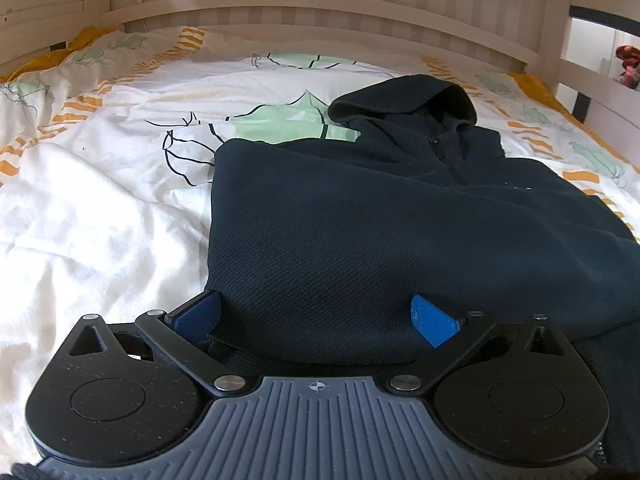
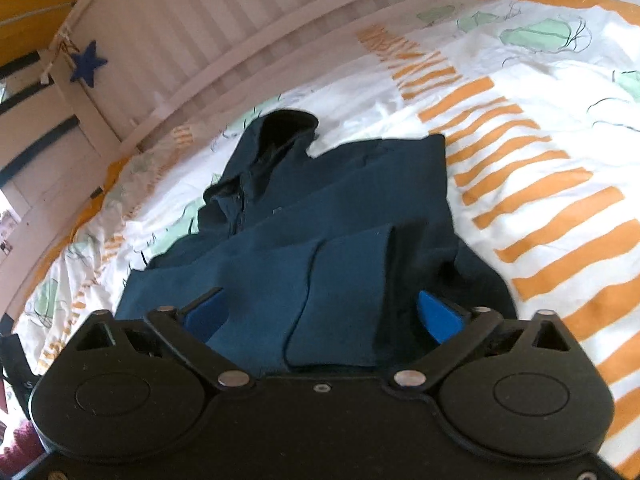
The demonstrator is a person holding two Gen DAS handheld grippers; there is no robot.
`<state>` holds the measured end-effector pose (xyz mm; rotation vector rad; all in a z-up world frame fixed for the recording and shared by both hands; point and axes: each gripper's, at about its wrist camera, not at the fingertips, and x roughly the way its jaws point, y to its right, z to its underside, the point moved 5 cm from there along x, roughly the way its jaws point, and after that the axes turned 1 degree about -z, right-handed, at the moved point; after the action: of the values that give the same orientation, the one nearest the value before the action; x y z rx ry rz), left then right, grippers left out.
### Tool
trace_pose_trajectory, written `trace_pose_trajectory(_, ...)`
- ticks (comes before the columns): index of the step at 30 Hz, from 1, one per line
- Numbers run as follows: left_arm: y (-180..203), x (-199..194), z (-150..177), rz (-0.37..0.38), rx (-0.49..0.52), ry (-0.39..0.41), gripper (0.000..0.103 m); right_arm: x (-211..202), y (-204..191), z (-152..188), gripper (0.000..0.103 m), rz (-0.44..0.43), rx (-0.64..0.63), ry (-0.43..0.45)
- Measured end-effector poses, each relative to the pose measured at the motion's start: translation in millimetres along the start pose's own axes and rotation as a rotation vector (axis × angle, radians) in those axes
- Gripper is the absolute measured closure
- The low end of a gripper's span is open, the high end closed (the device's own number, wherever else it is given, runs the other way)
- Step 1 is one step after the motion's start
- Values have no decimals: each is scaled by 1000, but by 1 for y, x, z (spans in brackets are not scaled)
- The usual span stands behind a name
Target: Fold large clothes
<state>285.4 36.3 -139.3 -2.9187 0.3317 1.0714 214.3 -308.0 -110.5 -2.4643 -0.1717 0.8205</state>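
A dark navy hooded zip jacket (image 1: pixel 360 216) lies on the bed, its hood (image 1: pixel 404 100) toward the headboard and a sleeve folded across its body. My left gripper (image 1: pixel 316 316) is open, its blue pads (image 1: pixel 434 320) spread either side of the jacket's near left edge. In the right wrist view the same jacket (image 2: pixel 320 208) shows with a sleeve cuff (image 2: pixel 348 280) folded over it. My right gripper (image 2: pixel 320 312) is open with the cuff and hem fabric lying between its blue pads (image 2: pixel 440 316).
The white duvet (image 1: pixel 100 208) with green and orange prints covers the bed. A pale slatted wooden headboard (image 1: pixel 320 4) stands behind. A bed post (image 1: pixel 556 20) rises at the right. A blue star (image 2: pixel 89 63) hangs on the frame.
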Motion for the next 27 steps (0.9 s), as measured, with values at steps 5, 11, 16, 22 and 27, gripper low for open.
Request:
trace_pose_trajectory(5,-1,-2,-1,5,-8,9,0,-1,-12,8,24,13,-22,-13)
trace_pose_trajectory(11,-3,-5,-1,15,-24,19,0,-16,-30,12,24,10,-80,54)
trace_pose_trajectory(16,-3,-5,-1,17,-26,22,0,1,-33,-7,24,2,-102,42)
trace_pose_trajectory(22,-3,-9,-5,14,-27,25,0,24,-18,-9,68,76,-68,-35)
trace_pose_trajectory(27,2,-33,-36,26,-72,105,0,19,-49,-26,86,30,-227,-44)
